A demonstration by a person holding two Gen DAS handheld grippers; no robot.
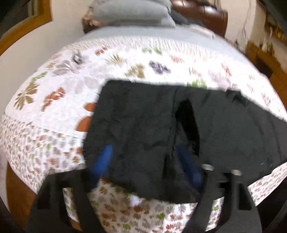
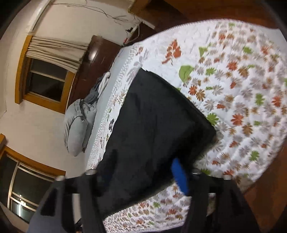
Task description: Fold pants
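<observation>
Two hand-held grippers work over black pants [image 1: 143, 129] lying on a floral quilt [image 1: 59, 86], near the bed's foot edge. Nearest the left camera, the left gripper [image 1: 148, 166] stands with its blue pads wide apart; the pants' near hem lies between the fingers, not pinched (the picture is blurred, so contact with one pad cannot be ruled out). In the right view, the right gripper [image 2: 143, 173] is likewise spread, one blue pad [image 2: 179, 177] showing at the cloth's near edge, the other lost against the dark fabric; nothing appears clamped.

The pants [image 2: 152, 125] look already doubled into a broad slab, soft and limp, light enough to lift by a corner but likely to sag and slide out of line. The safest holds are judged to be the near corners or the folded edge, through all layers at once.

Farther off, grey pillows [image 1: 131, 12] sit at the bed's head. No brand, label or writing can be read.
</observation>
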